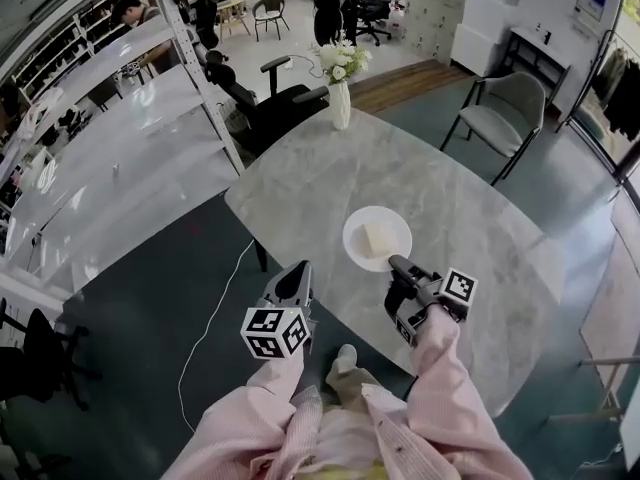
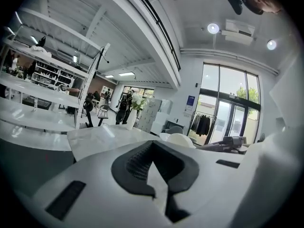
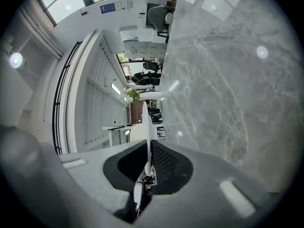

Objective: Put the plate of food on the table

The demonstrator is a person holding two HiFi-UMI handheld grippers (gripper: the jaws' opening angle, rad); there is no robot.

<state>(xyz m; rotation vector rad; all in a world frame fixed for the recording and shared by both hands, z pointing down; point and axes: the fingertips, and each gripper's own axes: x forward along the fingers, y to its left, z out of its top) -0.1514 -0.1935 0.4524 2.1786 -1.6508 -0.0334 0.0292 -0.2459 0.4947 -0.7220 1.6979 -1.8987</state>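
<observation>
Over marble table (image 1: 480, 208), plate of food (image 1: 357, 230), near rim pinched by right claw (image 1: 396, 263), left claw (image 1: 299, 270) closed, empty

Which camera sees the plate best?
The head view: the whole round plate with food shows. The right gripper view shows only its thin edge between the jaws; the left gripper view, a pale sliver.

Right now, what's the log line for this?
right gripper: shut on plate rim | plate: over marble table, holds food | left gripper: shut, empty
</observation>
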